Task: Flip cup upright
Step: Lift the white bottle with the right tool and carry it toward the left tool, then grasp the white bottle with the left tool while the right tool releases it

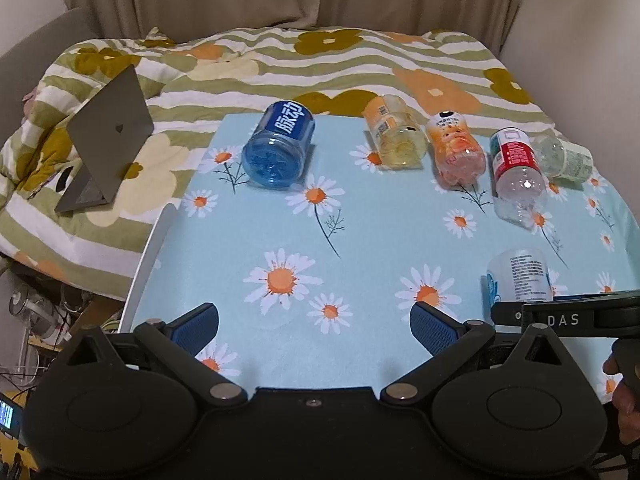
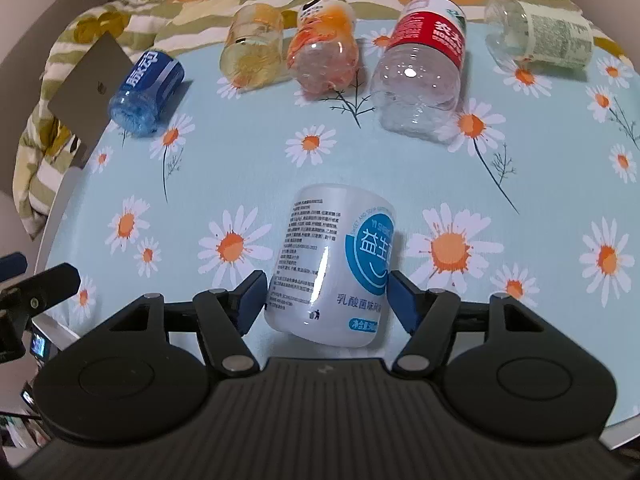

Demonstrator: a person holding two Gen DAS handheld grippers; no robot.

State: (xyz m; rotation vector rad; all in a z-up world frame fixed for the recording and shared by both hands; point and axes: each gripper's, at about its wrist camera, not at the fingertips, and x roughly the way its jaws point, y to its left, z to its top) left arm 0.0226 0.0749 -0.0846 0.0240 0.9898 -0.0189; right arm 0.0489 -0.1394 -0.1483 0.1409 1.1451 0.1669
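So from the left wrist view, the left claw (image 1: 314, 326) is spread wide with nothing in it, just hovering over the daisy-print surface (image 1: 360, 232), probably parked out of the way since this looks like a one-handed job. The white cup (image 1: 519, 276) sits to its right, near the front edge, partly hidden behind the right claw (image 1: 568, 314) coming in from the side. Well beyond the white cup there's a row of cut bottle-cups lying on their sides: the blue cup (image 1: 278, 146), yellow cup (image 1: 394, 138), orange cup (image 1: 456, 150), red-label cup (image 1: 516, 168) and a clear cup (image 1: 566, 158). A laptop (image 1: 106, 136) is propped on the bed off to the left. In the right wrist view, the right claw's blue pads (image 2: 250, 294) bracket the white cup's lower half, one each side, looking like they touch it, so I'd call it clamped on. The cup leans slightly, text upside down, so likely mid-flip.
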